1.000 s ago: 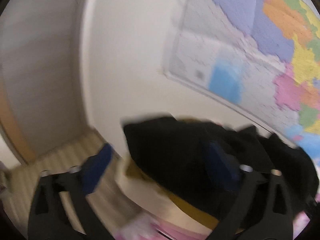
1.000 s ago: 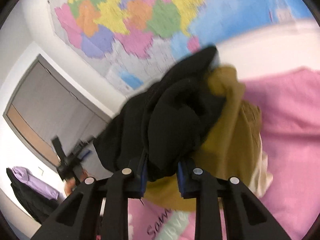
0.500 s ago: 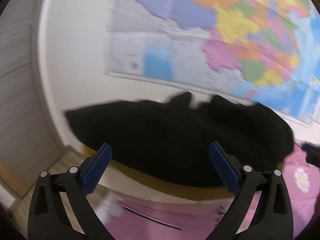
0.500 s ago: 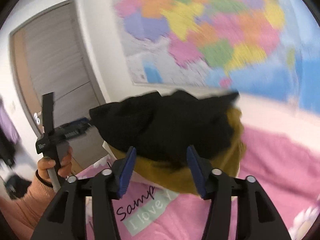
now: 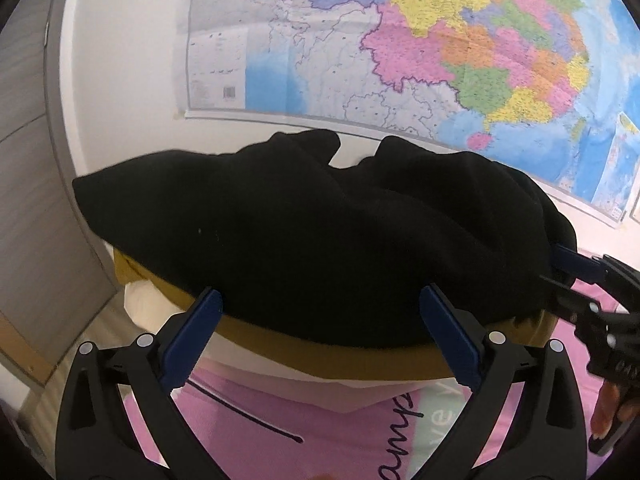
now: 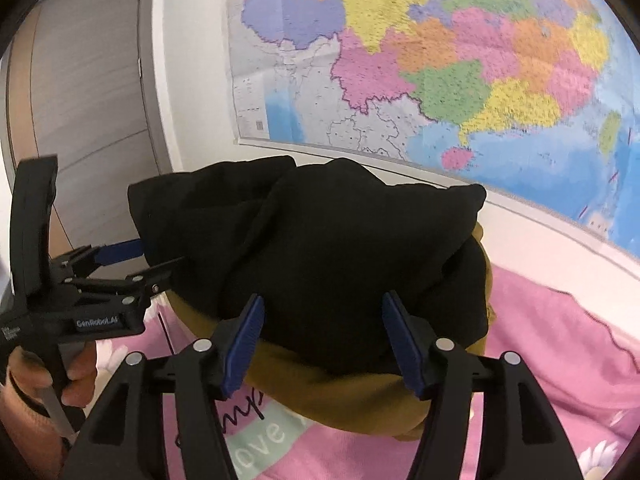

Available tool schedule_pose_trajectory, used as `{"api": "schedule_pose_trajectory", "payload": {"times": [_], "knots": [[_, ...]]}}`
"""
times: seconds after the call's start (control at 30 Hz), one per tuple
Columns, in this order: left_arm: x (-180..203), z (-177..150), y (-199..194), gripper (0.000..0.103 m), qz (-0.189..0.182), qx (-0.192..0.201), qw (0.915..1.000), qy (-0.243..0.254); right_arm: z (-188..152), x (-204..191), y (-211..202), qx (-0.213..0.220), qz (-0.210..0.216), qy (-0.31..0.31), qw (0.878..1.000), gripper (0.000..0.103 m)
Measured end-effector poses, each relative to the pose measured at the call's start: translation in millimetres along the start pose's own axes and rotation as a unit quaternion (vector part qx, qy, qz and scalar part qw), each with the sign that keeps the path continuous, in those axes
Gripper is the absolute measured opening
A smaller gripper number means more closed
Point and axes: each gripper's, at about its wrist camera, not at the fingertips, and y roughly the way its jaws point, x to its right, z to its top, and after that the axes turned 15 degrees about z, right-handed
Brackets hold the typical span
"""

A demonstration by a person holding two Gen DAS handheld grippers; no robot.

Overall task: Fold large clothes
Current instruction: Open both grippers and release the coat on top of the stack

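Observation:
A folded black garment lies on top of a stack, over a mustard garment and a white one. It also shows in the right wrist view, with the mustard garment under it. My left gripper is open, its fingers at the near edge of the black garment; it also shows in the right wrist view. My right gripper is open at the garment's other side, and shows in the left wrist view.
The stack rests on a pink bedspread with printed lettering. A coloured wall map hangs behind. A grey door stands to the left. The stack sits near the bed's corner.
My right gripper let go of the black garment and opened. The garment now lies flat on the stack. Both grippers drew level with it on either side.

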Motion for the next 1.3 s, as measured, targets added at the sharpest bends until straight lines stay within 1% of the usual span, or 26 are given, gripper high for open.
{"api": "schedule_pose_trajectory", "payload": {"times": [0.17,0.23,0.5,0.53,0.57,0.6,0.7,0.9,1.03,1.17,1.3], "knots": [[0.2,-6.0,-3.0,0.098,-0.001,-0.013,0.9999,-0.01,-3.5,-4.9,-13.2,0.013,0.007,0.001,1.0,0.071],[0.7,-8.2,-4.0,0.098,0.004,-0.015,0.9998,-0.01,-4.7,-6.3,-16.4,0.016,0.01,0.001,1.0,0.076],[3.6,-21.7,-21.8,0.098,0.021,-0.011,0.9997,-0.01,-17.4,-14.9,-25.1,0.021,0.009,0.011,1.0,0.091],[4.0,-24.4,-24.9,0.098,0.023,-0.011,0.9996,-0.011,-20.3,-17.2,-26.2,0.022,0.008,0.011,1.0,0.096],[4.0,-27.1,-28.1,0.098,0.026,-0.01,0.9995,-0.012,-22.4,-19.3,-26.8,0.023,0.007,0.01,1.0,0.097],[3.3,-29.9,-31.3,0.098,0.028,-0.008,0.9995,-0.014,-25.9,-22.1,-28.6,0.033,0.0,0.004,0.999,0.097],[0.2,-39.6,-40.6,0.098,0.034,-0.007,0.9991,-0.025,-35.1,-28.2,-33.1,0.033,-0.008,0.002,0.999,0.097],[-4.0,-54.5,-53.1,0.098,0.03,-0.017,0.9988,-0.035,-51.2,-37.4,-47.8,0.037,-0.019,0.001,0.999,0.097],[-2.5,-63.3,-62.7,0.098,0.027,-0.018,0.999,-0.03,-59.6,-43.1,-52.7,0.034,-0.008,0.004,0.999,0.097],[-2.4,-69.5,-70.5,0.098,0.025,-0.02,0.9991,-0.028,-68.1,-49.2,-56.5,0.03,-0.007,0.0,1.0,0.097],[-3.0,-75.5,-75.6,0.097,0.026,-0.024,0.999,-0.026,-73.0,-49.8,-63.5,0.032,-0.003,0.014,0.999,0.097]]}}
